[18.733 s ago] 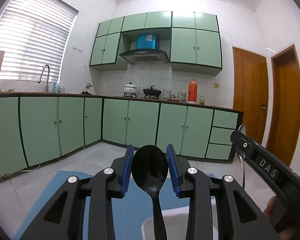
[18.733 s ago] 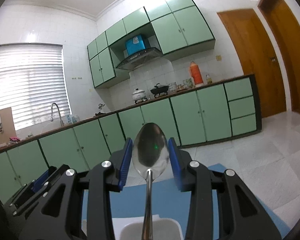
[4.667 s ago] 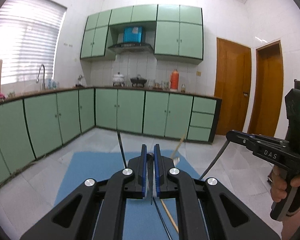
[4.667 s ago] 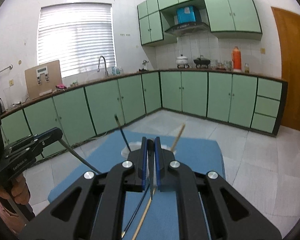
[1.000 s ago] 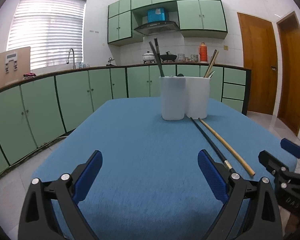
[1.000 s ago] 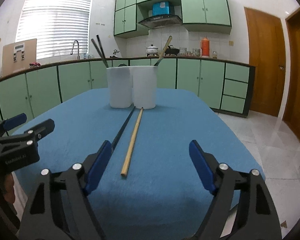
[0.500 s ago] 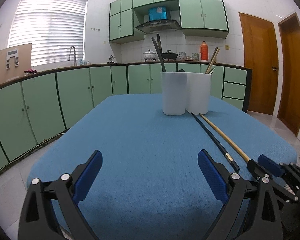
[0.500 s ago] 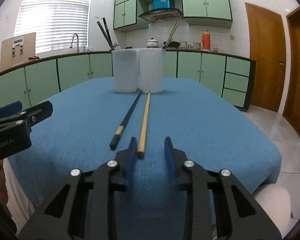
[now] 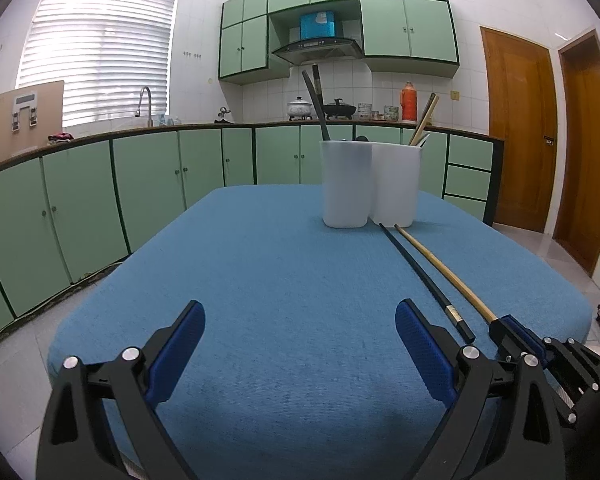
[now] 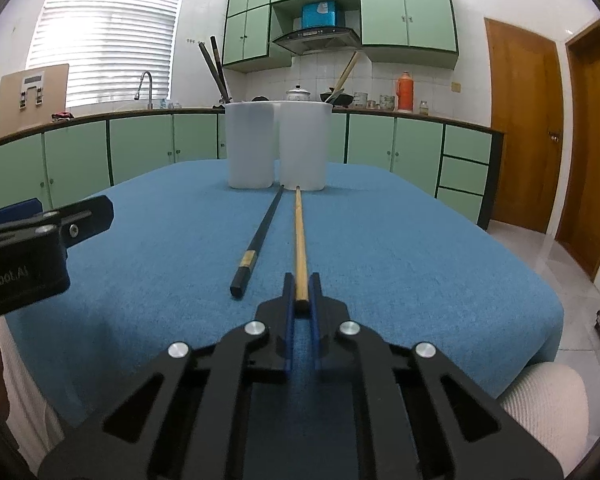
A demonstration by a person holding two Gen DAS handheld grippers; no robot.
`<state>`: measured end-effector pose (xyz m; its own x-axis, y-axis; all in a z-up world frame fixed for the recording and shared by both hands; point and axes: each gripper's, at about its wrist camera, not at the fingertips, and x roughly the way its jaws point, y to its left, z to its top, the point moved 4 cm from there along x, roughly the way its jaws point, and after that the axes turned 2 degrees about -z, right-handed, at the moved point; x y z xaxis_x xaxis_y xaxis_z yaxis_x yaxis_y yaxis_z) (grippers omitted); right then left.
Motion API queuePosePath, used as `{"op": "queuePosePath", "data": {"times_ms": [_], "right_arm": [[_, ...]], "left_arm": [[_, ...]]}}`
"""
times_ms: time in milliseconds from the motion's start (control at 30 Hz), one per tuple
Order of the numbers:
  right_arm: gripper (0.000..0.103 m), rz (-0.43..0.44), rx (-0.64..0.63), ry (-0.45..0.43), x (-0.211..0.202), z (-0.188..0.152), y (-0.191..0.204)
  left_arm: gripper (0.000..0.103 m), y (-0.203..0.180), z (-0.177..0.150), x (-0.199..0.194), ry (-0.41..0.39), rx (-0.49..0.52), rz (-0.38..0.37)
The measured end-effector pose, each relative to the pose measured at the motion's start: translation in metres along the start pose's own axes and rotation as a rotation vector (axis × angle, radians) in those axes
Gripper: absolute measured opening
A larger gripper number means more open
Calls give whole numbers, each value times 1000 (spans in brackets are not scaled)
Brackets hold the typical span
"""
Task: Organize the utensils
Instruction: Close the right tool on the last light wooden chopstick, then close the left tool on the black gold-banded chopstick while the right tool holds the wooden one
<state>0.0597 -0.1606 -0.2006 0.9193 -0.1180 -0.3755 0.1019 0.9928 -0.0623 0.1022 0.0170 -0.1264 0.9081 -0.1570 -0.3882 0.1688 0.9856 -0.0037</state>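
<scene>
The right tool (image 10: 301, 298) has its blue fingers (image 10: 287, 312) drawn in tight on the near end of the wooden chopstick (image 10: 299, 236), which lies flat on the blue desk (image 10: 400, 240) and runs straight away from the tool toward the two white holders (image 10: 278, 144). The chopstick's butt sits between the finger pads, pinched on both sides, while its far tip comes close to the foot of the right-hand holder. Just to the left of it lies the black chopstick (image 10: 260, 236), nearly parallel, its near end with a pale band lying short of the tool and apart from it. The left tool (image 9: 300, 348) hovers low over the near part of the desk (image 9: 280, 280) with its blue pads (image 9: 424, 354) spread wide; only bare cloth shows between them and they hold nothing. From the left wrist view the right tool (image 9: 514, 334) shows at the lower right, clamped on the end of the wooden chopstick (image 9: 440, 264), with the black chopstick (image 9: 420, 276) alongside it. The white holders (image 9: 370, 180) stand side by side, touching, at the far middle of the desk; dark handles stick up out of the left one and pale wooden sticks lean out of the right one. In the right wrist view the left tool (image 10: 40, 224) shows side-on at the left edge.
</scene>
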Motion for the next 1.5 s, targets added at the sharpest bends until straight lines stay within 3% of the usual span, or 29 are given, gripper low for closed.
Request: {"op": "queuePosePath", "data": {"times_ms": [200,367,533,700,1033,1200,1500], "right_arm": [[6,-46,62,-6,-7,4,-19],[6,-75,135,-11,-17,7,-46],[6,-97,172,-14,-22,7,-68],[6,-104,197,-20,-25,5,-85],[6,-87,212,-44,-33,2,-99],[6,-83,227,-56,-41,-2,-107],[6,-81,218,-67,-47,-2,-105]], "left_arm": [[94,-8,0,-1,3,-3,-17],[93,-35,-4,1,36,3,-95],[75,-70,-8,12,70,34,-153],[56,-89,-15,25,105,41,-160],[37,-113,-23,33,124,35,-145],[12,-121,-25,33,120,33,-137],[9,-120,-22,30,126,20,-97]]}}
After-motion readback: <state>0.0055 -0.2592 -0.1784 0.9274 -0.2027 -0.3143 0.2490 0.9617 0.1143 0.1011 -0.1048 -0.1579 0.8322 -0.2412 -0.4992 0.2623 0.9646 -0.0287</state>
